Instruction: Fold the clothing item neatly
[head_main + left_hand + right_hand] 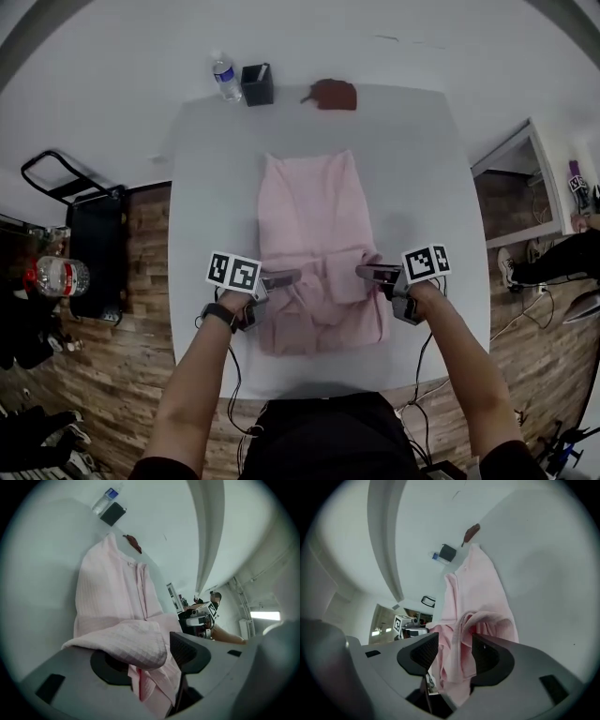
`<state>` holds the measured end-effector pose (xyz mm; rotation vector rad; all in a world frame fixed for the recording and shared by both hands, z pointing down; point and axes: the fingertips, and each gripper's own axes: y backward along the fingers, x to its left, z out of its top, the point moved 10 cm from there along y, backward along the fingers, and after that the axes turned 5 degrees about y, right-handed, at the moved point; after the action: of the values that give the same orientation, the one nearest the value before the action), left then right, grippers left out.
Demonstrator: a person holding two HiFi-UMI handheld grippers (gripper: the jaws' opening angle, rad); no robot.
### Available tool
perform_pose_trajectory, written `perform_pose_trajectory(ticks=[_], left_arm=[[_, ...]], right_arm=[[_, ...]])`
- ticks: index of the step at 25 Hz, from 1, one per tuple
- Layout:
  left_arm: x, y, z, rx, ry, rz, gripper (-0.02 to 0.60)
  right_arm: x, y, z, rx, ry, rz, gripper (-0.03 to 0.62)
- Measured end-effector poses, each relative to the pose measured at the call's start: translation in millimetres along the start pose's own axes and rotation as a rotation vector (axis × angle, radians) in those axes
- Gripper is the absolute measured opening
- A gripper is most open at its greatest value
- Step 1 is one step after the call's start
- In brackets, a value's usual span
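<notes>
**Both claws open at the rumpled near end of the garment**

The pink garment [314,225] lies lengthwise down the middle of the grey table [202,187]. Its far half is flat, with straight side edges. Its near half is bunched into raised folds.

The left gripper [281,278] sits at the garment's left edge, over the bunched part. Its jaws stand well apart. A flap of cloth is draped over one pad and hangs into the gap, and the other pad is bare, so nothing is pinched.

The right gripper [370,273] sits at the garment's right edge, level with the left one. Its jaws are also apart. A loose fold hangs between them with a gap beside it, so it is not clamped.

Bare tabletop runs along both sides of the garment, and a narrower strip lies between its near hem and the person. Past its far end there is a wide clear band.

Beyond that band, a bottle [225,77], a black box [257,84] and a brown item [333,95] sit in a row along the table's far edge, well apart from the garment.
</notes>
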<state>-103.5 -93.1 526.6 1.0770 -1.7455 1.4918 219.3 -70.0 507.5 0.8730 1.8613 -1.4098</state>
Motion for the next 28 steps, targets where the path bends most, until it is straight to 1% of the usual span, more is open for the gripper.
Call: perform_pose_trajectory(ticks=[2, 4, 6, 7, 8, 9, 11, 12, 13, 14, 16, 17, 18, 19, 22, 24, 26, 28], left_arm=[[-7.5, 9.7, 0.4, -0.017, 0.003, -0.014, 0.227], [-16.1, 18.5, 4.2, -0.051, 0.007, -0.053, 0.227], [-18.9, 21.2, 8.0, -0.071, 0.012, -0.064, 0.227], [-18.0, 20.5, 8.2, -0.071, 0.011, -0.054, 0.227], [-16.6, 19.2, 7.6, -0.067, 0.01, -0.044, 0.227], [-15.4, 18.2, 6.7, -0.065, 0.01, -0.036, 0.227], [-13.7, 17.2, 5.2, -0.066, 0.012, -0.031, 0.227], [-13.2, 17.0, 4.4, -0.066, 0.01, -0.027, 0.227], [-13.0, 17.0, 3.8, -0.064, 0.005, -0.021, 0.227], [-13.3, 17.1, 3.5, -0.06, -0.001, -0.016, 0.227], [-14.3, 18.0, 3.6, -0.053, -0.016, -0.009, 0.227], [-14.6, 18.7, 3.7, -0.053, -0.022, -0.006, 0.227], [-14.8, 19.4, 3.5, -0.053, -0.029, -0.003, 0.227], [-15.1, 20.0, 2.9, -0.052, -0.037, 0.0, 0.227], [-17.5, 22.6, 0.4, -0.043, -0.069, 0.009, 0.227], [-19.4, 26.3, -0.4, -0.04, -0.088, 0.013, 0.227], [-20.2, 31.7, -0.9, -0.046, -0.108, 0.027, 0.227], [-21.4, 38.2, -0.3, -0.061, -0.127, 0.049, 0.227]], right_arm=[[8.9, 20.6, -2.2, -0.028, 0.016, 0.025, 0.201], [27.4, 31.8, -12.7, -0.022, 0.091, 0.045, 0.199], [48.9, 23.6, -39.5, 0.076, 0.212, 0.052, 0.199], [58.0, 13.8, -56.7, 0.14, 0.303, 0.019, 0.199], [65.9, 2.2, -73.2, 0.199, 0.432, -0.048, 0.199], [73.1, -10.4, -87.8, 0.245, 0.606, -0.137, 0.199], [86.4, -35.6, -112.2, 0.3, 1.008, -0.303, 0.199], [91.6, -46.3, -122.4, 0.318, 1.177, -0.357, 0.199], [94.8, -55.2, -130.8, 0.334, 1.307, -0.402, 0.199], [95.2, -62.5, -136.7, 0.35, 1.409, -0.452, 0.199], [90.5, -72.4, -139.9, 0.37, 1.568, -0.564, 0.199], [88.2, -74.8, -137.4, 0.371, 1.62, -0.605, 0.185], [87.9, -75.5, -132.3, 0.363, 1.651, -0.63, 0.093], [89.9, -74.9, -124.7, 0.345, 1.664, -0.641, 0.041], [100.5, -74.2, -86.6, 0.27, 1.648, -0.653, 0.031], [103.8, -80.6, -53.9, 0.243, 1.65, -0.679, 0.031], [101.1, -91.3, -24.1, 0.256, 1.654, -0.707, 0.031], [94.3, -104.5, -1.0, 0.29, 1.635, -0.716, 0.032]])
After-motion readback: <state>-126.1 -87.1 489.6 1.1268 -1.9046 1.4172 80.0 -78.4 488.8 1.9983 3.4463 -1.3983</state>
